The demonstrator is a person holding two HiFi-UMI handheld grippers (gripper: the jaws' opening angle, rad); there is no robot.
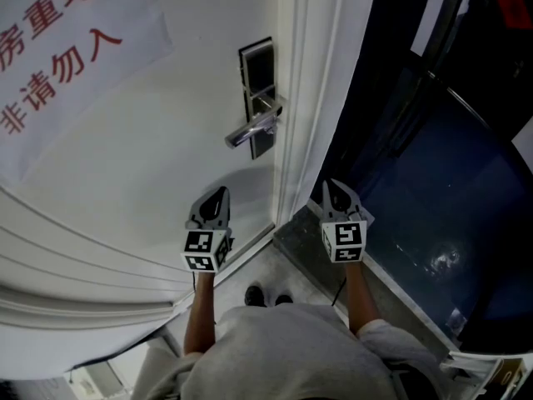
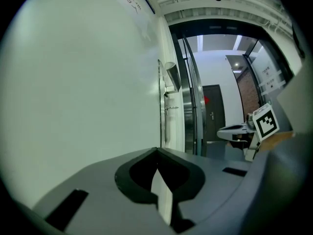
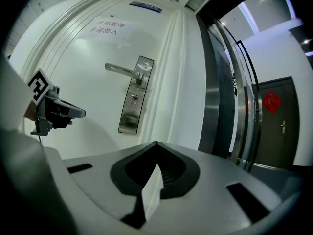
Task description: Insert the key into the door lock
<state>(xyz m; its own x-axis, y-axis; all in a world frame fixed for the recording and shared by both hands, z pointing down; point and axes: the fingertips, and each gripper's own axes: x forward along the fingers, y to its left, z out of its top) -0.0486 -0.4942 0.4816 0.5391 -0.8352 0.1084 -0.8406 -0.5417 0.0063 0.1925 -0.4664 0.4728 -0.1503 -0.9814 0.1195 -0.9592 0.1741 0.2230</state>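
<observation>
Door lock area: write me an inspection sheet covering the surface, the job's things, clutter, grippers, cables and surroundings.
surface: white door, with a paper sign in red characters at its upper left.
job's things: lock plate with lever handle and a keyhole below the handle; no key seen.
clutter: nothing seen.
grippers: left gripper and right gripper are both held short of the lock, fingers shut, nothing between them.
cables: thin dark line under the right gripper, possibly a lead.
surroundings: dark glass panel right of the door frame; the person's shoes on the pale floor.
</observation>
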